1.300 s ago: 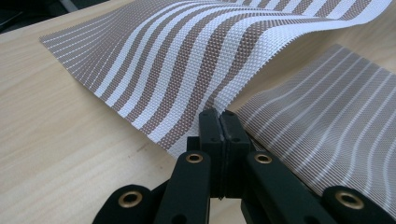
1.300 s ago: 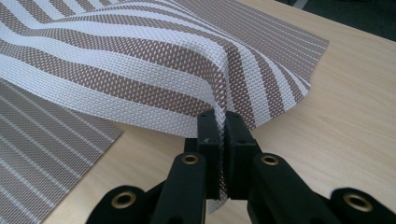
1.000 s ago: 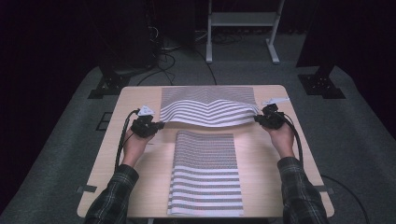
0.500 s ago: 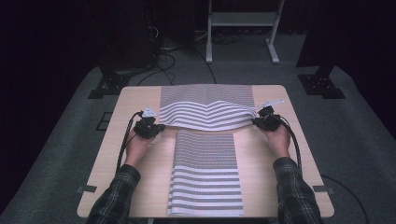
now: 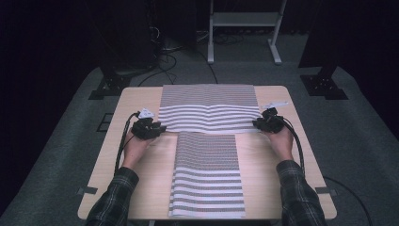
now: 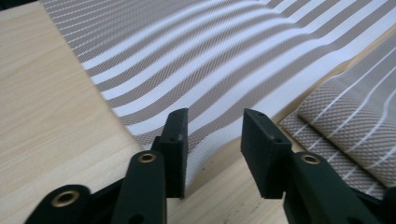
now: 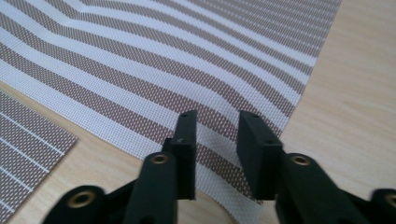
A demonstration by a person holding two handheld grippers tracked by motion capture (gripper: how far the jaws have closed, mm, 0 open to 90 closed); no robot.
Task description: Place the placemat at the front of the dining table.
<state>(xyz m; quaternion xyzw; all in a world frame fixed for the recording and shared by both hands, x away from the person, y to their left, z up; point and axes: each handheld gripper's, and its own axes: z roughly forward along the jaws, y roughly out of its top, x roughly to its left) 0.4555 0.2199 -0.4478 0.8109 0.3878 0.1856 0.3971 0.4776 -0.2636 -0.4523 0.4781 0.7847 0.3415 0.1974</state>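
Note:
A wide brown-and-white striped mat [image 5: 209, 106] lies flat across the far half of the wooden table [image 5: 141, 101]. A second striped mat [image 5: 207, 174] lies lengthwise in front of it, reaching the near edge. My left gripper [image 5: 160, 128] sits at the wide mat's near left corner. Its jaws have just been opening and stand apart in the left gripper view [image 6: 215, 116], with the mat's edge [image 6: 210, 51] between them, untouched by the pads. My right gripper [image 5: 258, 123] is at the near right corner. Its jaws have also just been opening [image 7: 217, 116], astride the mat corner [image 7: 154, 56] without pressing it.
A small white tag [image 5: 277, 103] lies on the table behind the right gripper. Bare wood shows on either side of the near mat. Beyond the table stand a white metal frame [image 5: 244, 19], floor cables [image 5: 164, 52] and black stand feet [image 5: 108, 84].
The wide mat's near edge was held up and bowed between the two grippers. It now lies flat on the table, and both pairs of jaws have come apart.

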